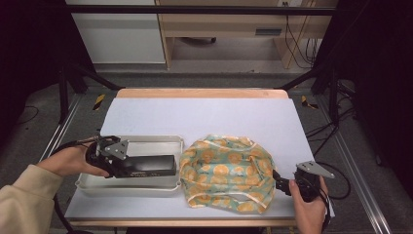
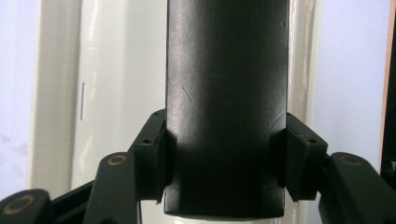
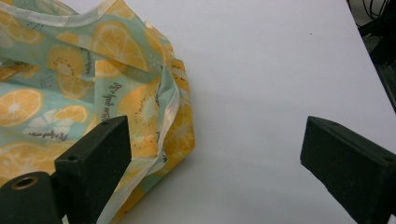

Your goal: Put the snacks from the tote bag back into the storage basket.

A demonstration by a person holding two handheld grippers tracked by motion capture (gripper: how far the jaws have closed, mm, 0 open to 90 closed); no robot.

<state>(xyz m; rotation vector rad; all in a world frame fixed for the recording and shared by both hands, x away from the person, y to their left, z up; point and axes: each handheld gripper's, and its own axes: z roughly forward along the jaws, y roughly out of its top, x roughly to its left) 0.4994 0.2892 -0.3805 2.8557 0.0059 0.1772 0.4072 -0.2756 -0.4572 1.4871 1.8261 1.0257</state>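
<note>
White covering spreads over the table (image 1: 204, 114), with a strip of bare wood showing along its far edge and dark frame rails and cables on the floor to either side. On the near left part of that surface a long black box (image 1: 146, 165) lies lengthwise inside a shallow pale tray (image 1: 146, 187), its length running left to right. The left gripper (image 1: 119, 163) has its jaws clamped on the left end of this box; in the left gripper view the two pads press against the box's opposite long sides (image 2: 224, 93), and the tray's glossy floor (image 2: 116, 93) shows behind it (whether the box rests on the tray floor or hangs just above it cannot be told). A hand in a cream sleeve holds that gripper from the near left corner.

Just to the right of the tray, touching or nearly touching its right rim, lies a crumpled cloth bag (image 1: 226, 173) printed with orange slices on a pale green ground, with a light-coloured hem. Its near right edge sits close to the right gripper (image 1: 280, 185), which is held low over the table at the near right. In the right gripper view its jaws stand wide apart with nothing between them: one jaw is in front of the bag's folded edge (image 3: 140, 107), the other over bare white surface.
</note>
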